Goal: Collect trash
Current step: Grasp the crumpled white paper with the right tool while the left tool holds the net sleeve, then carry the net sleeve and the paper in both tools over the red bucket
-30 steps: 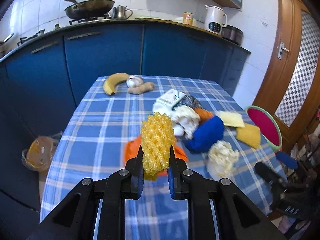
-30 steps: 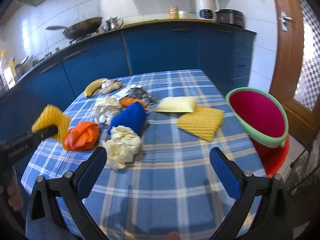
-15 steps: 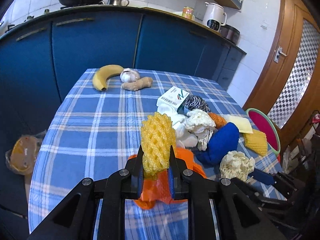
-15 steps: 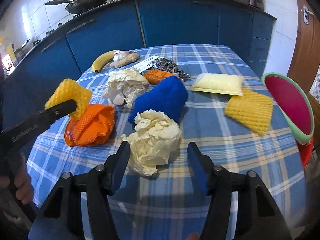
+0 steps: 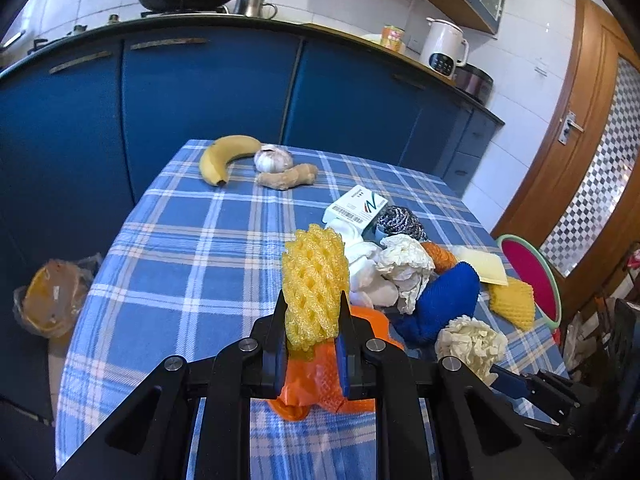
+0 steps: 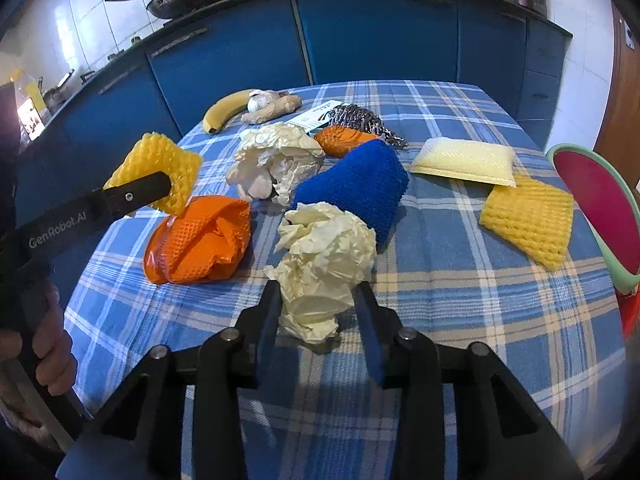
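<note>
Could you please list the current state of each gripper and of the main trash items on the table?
left gripper: shut on yellow foam net, lifted.
right gripper: fingers around cream paper wad, closing.
orange mesh bag: crumpled, on tablecloth.
blue knit cloth: lying, untouched.
bin: open.

The right gripper (image 6: 316,312) straddles a crumpled cream paper wad (image 6: 326,256) on the blue plaid tablecloth (image 6: 460,300), its fingers flanking the wad's near end. At left, the left gripper (image 6: 132,194) pinches a yellow foam fruit net (image 6: 158,162) above an orange mesh bag (image 6: 198,240).
</note>
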`<state>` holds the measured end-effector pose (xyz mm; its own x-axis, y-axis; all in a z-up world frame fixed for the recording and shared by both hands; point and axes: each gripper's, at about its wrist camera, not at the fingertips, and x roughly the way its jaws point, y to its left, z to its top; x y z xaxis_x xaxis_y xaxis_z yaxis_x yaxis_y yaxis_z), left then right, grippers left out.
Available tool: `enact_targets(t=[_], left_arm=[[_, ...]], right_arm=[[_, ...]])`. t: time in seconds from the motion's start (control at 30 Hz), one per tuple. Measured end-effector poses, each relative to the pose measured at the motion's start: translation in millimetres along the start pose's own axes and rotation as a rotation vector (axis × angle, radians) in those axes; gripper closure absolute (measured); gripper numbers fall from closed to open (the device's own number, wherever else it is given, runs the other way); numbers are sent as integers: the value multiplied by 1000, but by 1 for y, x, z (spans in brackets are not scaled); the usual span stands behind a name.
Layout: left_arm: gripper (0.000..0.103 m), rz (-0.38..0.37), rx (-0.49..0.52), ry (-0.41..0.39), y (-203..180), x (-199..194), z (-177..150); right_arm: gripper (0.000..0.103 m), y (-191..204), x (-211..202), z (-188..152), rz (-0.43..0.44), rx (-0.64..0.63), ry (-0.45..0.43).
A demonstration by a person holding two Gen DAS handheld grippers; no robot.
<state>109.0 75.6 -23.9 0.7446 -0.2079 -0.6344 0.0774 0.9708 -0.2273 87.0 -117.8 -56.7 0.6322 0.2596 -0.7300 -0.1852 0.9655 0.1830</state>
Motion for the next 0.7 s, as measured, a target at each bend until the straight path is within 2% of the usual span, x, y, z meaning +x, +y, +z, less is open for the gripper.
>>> enact_targets(t=[0.37,0.5,0.7], left_arm=[[84,-18,6,0,-21,-21,3],[84,-5,46,-3,-37,-26,4],[84,-33,82,10,-56,-29,9]], right_arm=[[70,-7,-37,-3,49,-18,-83],[71,-18,-55,-2,52,0,-123],[71,-38,-81,4,54,31,-180]])
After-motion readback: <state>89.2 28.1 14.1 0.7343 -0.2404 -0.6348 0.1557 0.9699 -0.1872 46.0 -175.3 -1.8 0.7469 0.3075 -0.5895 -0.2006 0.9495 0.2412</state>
